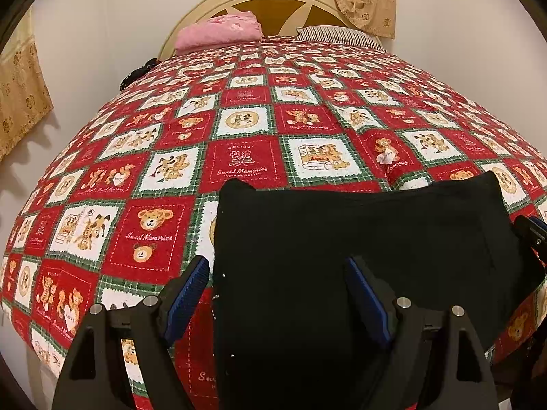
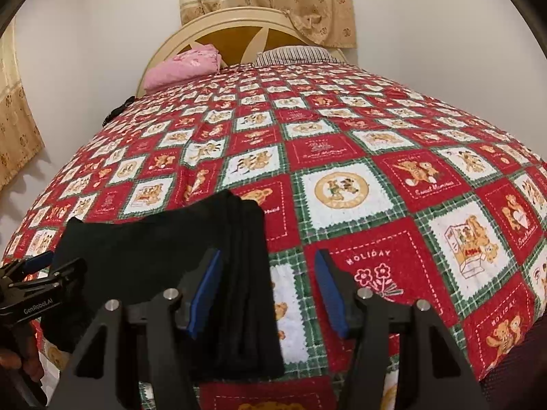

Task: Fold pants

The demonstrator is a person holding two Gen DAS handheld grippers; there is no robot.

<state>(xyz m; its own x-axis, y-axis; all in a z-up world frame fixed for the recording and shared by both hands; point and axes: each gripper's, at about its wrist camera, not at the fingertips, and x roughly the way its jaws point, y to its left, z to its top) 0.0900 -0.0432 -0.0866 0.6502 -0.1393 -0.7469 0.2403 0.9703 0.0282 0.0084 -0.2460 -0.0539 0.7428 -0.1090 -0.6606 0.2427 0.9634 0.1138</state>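
The black pants [image 1: 359, 256] lie folded into a thick rectangle near the front edge of the bed. In the right wrist view the pants [image 2: 154, 256] show stacked layers along their right edge. My left gripper [image 1: 277, 270] is open, its jaws straddling the pants' left edge just above the cloth, holding nothing. My right gripper [image 2: 268, 268] is open, its jaws straddling the pants' right edge, holding nothing. The left gripper also shows at the far left of the right wrist view [image 2: 44, 273], and the right gripper at the right edge of the left wrist view [image 1: 530, 230].
The bed is covered by a red, white and green teddy-bear quilt [image 1: 239, 136]. A pink folded cloth [image 1: 218, 30] and a striped pillow [image 1: 338, 36] lie by the headboard [image 1: 273, 3]. A dark object [image 1: 136, 73] sits at the bed's left edge. Curtains hang behind.
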